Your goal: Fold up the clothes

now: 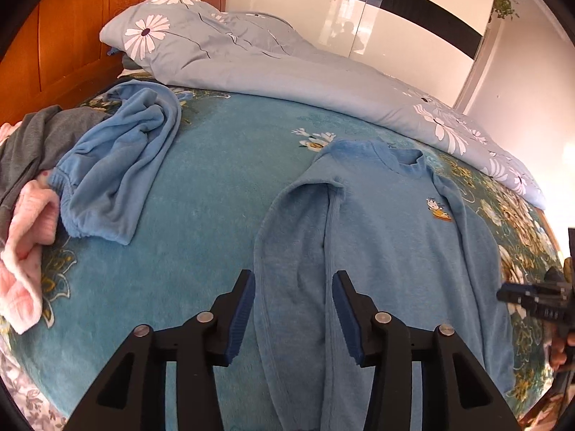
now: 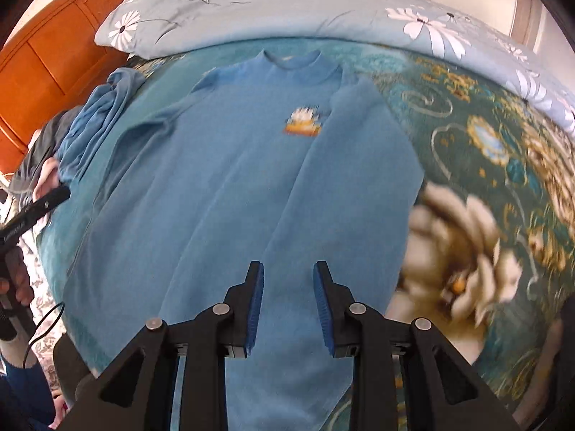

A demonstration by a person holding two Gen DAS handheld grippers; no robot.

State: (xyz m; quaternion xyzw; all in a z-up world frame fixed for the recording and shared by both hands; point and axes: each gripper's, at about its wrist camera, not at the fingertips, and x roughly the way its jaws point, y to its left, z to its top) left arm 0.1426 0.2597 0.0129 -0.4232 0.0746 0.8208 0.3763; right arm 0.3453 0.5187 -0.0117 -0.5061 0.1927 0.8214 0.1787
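A blue fleece top (image 1: 391, 237) with a small cartoon patch lies flat on the bed, collar away from me; it also shows in the right wrist view (image 2: 222, 186). Both sleeves lie folded inward along the body. My left gripper (image 1: 293, 309) is open and empty, its jaws hovering either side of the left sleeve (image 1: 291, 251). My right gripper (image 2: 287, 298) is open and empty above the right sleeve (image 2: 345, 194) near the hem. The right gripper also shows at the left view's right edge (image 1: 532, 298).
Crumpled blue trousers (image 1: 122, 165), a grey garment (image 1: 32, 143) and a pink garment (image 1: 25, 251) lie to the left. A grey flowered duvet (image 1: 287, 68) is bunched at the back by the wooden headboard (image 1: 61, 36). The teal flowered blanket (image 2: 485, 165) covers the bed.
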